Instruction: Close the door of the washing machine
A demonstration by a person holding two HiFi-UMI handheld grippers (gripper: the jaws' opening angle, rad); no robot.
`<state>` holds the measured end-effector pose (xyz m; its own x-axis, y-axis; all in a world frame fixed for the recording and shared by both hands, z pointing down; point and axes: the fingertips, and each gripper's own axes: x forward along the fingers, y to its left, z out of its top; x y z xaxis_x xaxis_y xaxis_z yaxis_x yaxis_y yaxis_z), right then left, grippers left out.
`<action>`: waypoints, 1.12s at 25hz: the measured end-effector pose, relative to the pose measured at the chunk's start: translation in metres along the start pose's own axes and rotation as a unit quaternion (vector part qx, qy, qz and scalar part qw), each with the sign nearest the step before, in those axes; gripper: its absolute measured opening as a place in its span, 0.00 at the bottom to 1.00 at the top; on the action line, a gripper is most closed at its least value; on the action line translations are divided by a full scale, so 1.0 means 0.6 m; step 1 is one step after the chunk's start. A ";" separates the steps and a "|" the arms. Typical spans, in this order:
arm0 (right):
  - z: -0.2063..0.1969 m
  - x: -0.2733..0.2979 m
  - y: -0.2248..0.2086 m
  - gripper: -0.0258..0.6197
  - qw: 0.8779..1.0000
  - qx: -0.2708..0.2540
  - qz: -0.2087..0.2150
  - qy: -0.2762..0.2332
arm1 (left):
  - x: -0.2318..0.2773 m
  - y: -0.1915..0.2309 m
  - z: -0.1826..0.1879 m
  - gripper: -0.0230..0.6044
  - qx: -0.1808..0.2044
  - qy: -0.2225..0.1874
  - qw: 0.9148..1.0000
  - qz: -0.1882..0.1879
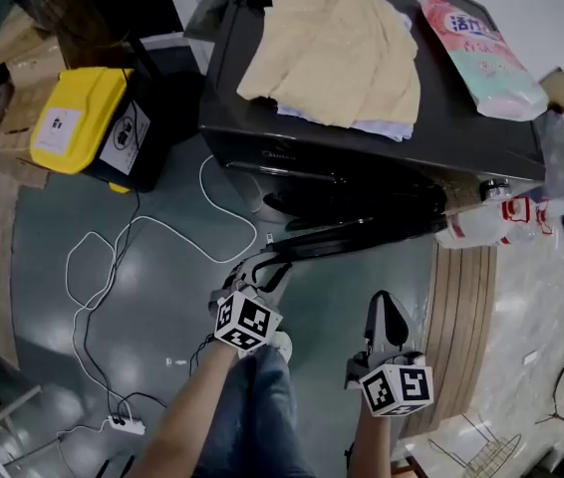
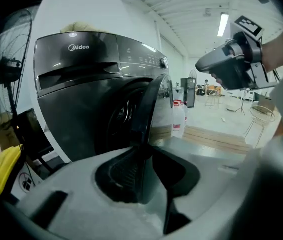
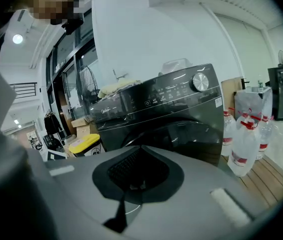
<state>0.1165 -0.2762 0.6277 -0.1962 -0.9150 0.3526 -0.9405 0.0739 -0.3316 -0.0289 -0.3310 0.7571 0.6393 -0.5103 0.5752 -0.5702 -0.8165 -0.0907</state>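
A dark grey front-loading washing machine (image 1: 362,157) stands on a grey floor, seen from steeply above. Its round door (image 1: 362,235) is swung open, jutting out from the front as a dark bar. Cream clothes (image 1: 332,48) lie in a heap on the machine's top, with a pink and green detergent pouch (image 1: 476,53) beside them.

The left gripper (image 1: 262,272) reaches to the door's free edge. In the left gripper view the edge stands upright between the jaws, which are clenched on it (the ribbed pad sits against the door's left face).

The right gripper (image 1: 387,312) hovers just to the right, near the door but apart from it. Its jaws are closed together with nothing between them.

A black bin with a yellow lid (image 1: 78,118) sits left of the machine. A white cable (image 1: 162,232) loops across the floor. Clear water bottles (image 1: 481,225) with red labels stand to the machine's right on a wooden platform (image 1: 461,317).
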 end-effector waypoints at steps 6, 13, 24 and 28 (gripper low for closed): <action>0.002 0.030 0.005 0.06 1.000 -0.005 0.007 0.009 | 0.029 0.065 0.017 0.19 0.008 -0.004 1.000 0.010; -0.017 0.039 -0.008 0.06 1.000 0.000 0.000 0.028 | 0.066 0.133 0.040 0.20 0.015 0.001 1.000 0.022; -0.017 0.059 -0.019 0.06 0.999 0.002 0.003 0.032 | 0.073 0.146 0.047 0.21 0.006 -0.005 1.000 0.028; -0.016 0.056 -0.015 0.06 0.999 0.000 0.004 0.034 | 0.074 0.145 0.046 0.21 0.010 -0.003 0.999 0.036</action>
<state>0.1159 -0.3037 0.6508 -0.2225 -0.8854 0.4082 -0.9389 0.0817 -0.3344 -0.0363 -0.4322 0.7524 0.6000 -0.5690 0.5623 -0.6046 -0.7828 -0.1470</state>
